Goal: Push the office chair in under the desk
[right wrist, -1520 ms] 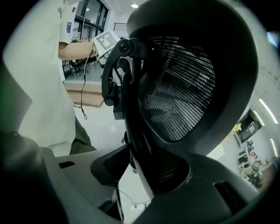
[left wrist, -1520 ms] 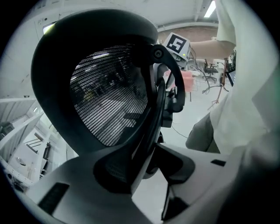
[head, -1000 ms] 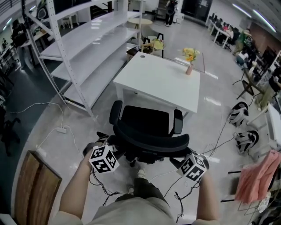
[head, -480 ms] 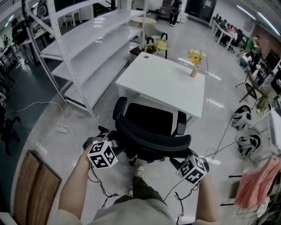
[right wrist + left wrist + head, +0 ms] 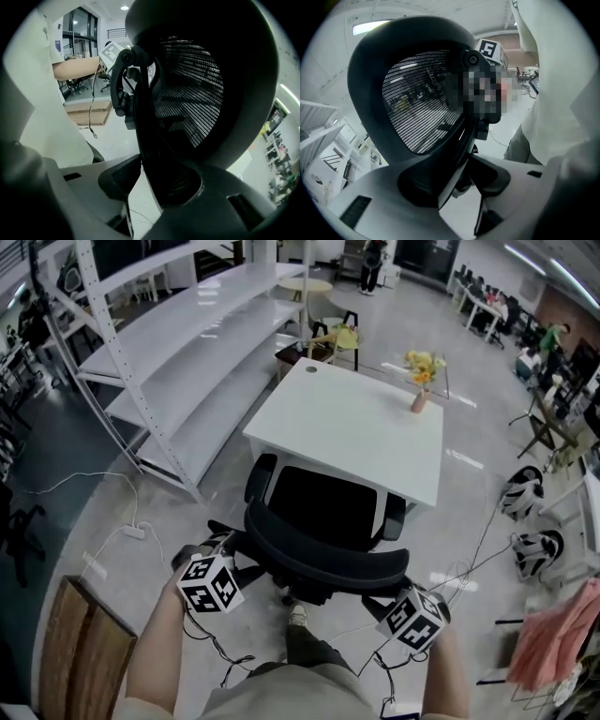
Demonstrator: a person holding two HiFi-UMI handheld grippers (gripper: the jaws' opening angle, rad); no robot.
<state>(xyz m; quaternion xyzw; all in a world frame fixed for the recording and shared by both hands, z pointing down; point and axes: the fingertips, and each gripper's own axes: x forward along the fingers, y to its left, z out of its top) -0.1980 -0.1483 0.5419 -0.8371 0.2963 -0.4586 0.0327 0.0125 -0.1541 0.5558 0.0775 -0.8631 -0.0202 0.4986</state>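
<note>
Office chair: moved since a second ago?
Yes. The office chair has rolled forward toward the desk; the gap between its armrests and the desk's near edge has shrunk.

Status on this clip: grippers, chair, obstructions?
Both clamped on office chair backrest: left gripper, right gripper. Seat front at desk edge, not yet under. Cables on floor right of chair.
</note>
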